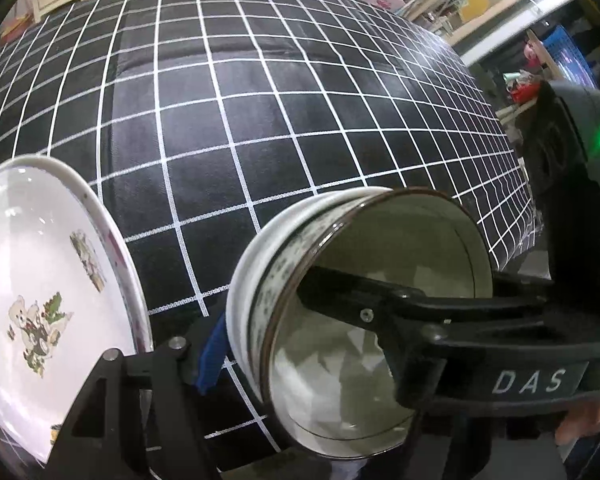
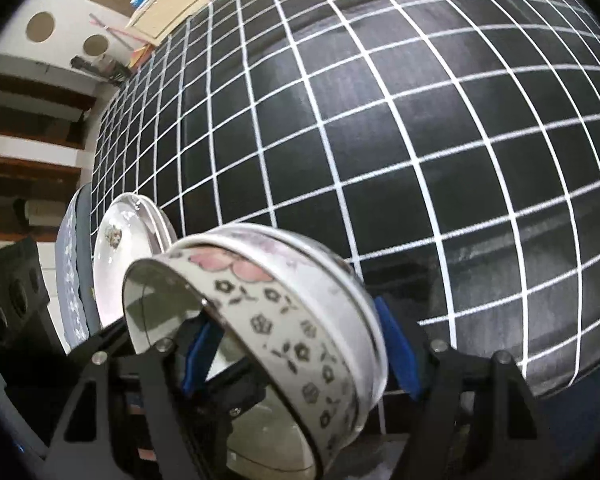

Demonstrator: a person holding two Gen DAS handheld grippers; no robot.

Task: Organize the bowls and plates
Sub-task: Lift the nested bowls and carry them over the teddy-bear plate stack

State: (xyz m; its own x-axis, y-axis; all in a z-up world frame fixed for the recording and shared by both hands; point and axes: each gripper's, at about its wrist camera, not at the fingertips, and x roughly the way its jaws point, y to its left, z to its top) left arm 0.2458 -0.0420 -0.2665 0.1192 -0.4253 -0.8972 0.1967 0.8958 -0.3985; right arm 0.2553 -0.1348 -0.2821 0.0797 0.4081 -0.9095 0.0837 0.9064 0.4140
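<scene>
1. Two nested bowls [image 2: 300,344] are clamped by their wall between the right claw's [image 2: 300,350] pads.
2. The left claw [image 1: 300,360] shows one pad beside them; its grip cannot be told.
3. One bear-print plate [image 1: 40,280] is seen left of it.

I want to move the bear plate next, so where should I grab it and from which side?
Grip the plate by its raised rim, at the edge nearest the bowls, where the rim stands clear of the checked cloth. It lies flat and is wide, so the jaws cannot span it; come in from that open side, one finger over the rim, one under it.
</scene>
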